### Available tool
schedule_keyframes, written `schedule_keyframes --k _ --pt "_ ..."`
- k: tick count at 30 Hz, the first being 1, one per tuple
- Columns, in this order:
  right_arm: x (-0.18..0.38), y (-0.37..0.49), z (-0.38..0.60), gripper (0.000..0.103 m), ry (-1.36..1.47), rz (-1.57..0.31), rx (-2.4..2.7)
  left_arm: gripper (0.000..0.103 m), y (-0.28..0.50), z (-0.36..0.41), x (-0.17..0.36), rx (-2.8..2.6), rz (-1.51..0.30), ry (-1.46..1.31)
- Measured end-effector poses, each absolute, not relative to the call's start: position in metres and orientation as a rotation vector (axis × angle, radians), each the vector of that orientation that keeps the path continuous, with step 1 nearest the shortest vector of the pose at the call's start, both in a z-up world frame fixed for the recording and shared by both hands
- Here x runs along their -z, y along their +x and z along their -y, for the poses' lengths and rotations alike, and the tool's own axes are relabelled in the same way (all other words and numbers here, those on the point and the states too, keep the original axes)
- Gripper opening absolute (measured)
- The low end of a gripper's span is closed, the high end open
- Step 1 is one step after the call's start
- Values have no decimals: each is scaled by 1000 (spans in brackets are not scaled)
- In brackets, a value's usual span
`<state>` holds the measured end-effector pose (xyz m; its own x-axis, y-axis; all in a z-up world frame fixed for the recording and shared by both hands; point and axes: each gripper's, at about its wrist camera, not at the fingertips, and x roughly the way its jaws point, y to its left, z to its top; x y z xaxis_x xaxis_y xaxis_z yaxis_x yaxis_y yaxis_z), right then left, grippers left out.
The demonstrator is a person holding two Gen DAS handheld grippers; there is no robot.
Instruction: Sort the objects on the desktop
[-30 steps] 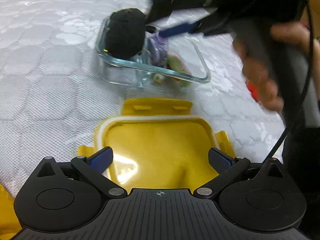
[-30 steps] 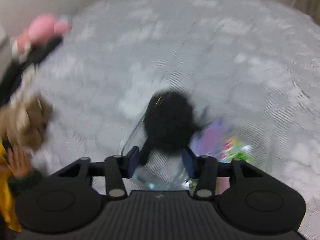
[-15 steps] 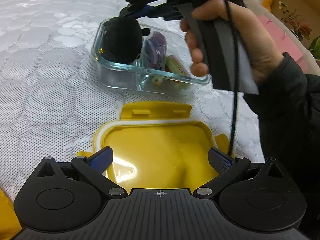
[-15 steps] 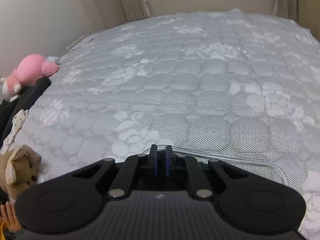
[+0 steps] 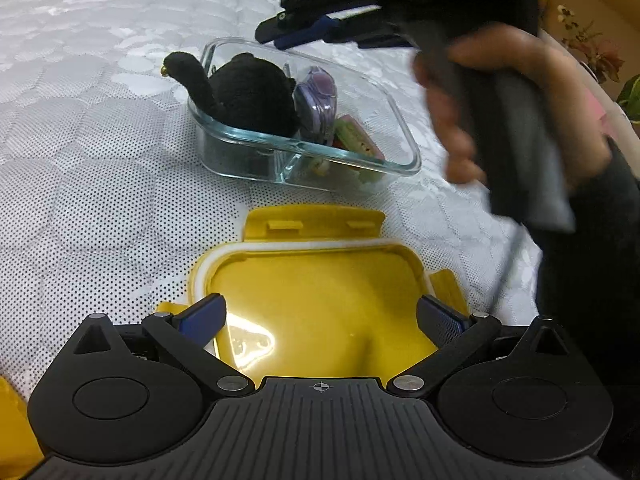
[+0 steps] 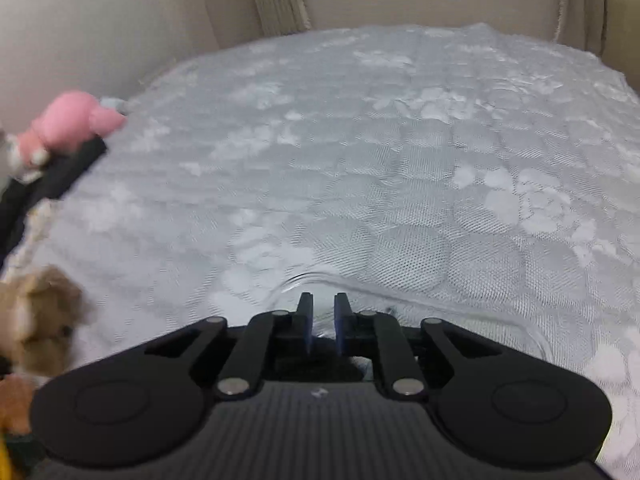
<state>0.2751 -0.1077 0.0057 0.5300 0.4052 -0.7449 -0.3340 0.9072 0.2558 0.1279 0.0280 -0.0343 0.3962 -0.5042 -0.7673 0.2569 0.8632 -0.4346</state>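
Glass container sits on a quilted white mattress, divided into compartments, with a black plush toy filling its left section and one limb draped over the rim. Beside the toy, in the next compartment, stands a purple case on edge, with a small green and pink item leaning next to it. A yellow lid lies upside down on the mattress just in front of the container, its white seal ring and side flaps showing.

The left gripper hovers low over the lid, its blue-tipped fingers spread wide to either side of it and holding nothing. The right gripper, gripped by a bare hand in a dark sleeve, hangs above the container's far rim; its own camera shows its fingers drawn nearly together with a narrow gap and nothing between them, the curved glass edge just below.

At the mattress's left edge, a pink plush toy rests on a dark object, and a blurred brown plush toy sits nearer the camera. A wall and curtain stand beyond the far edge.
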Motion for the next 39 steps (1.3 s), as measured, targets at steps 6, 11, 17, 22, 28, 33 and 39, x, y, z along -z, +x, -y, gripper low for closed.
schedule_keyframes --k 6,11,17,22,28,33,39 --pt "16 248 106 12 70 -910 -482 103 129 -28 36 484 -1068 -250" --pt "-1 247 119 19 118 -897 -461 103 126 -28 32 460 -1073 -237" --pt "-21 168 228 79 221 -852 -479 103 118 -14 21 465 -1045 -110" --pt "11 95 308 72 282 -930 -371 103 107 16 11 478 -1041 71" --pt "54 80 317 50 400 -1004 -410 103 95 47 5 460 -1027 308" --pt "77 87 304 51 443 -1012 -448 103 87 52 -10 434 -994 345" --pt "82 87 296 21 449 -989 -466 103 86 57 -14 397 -967 397"
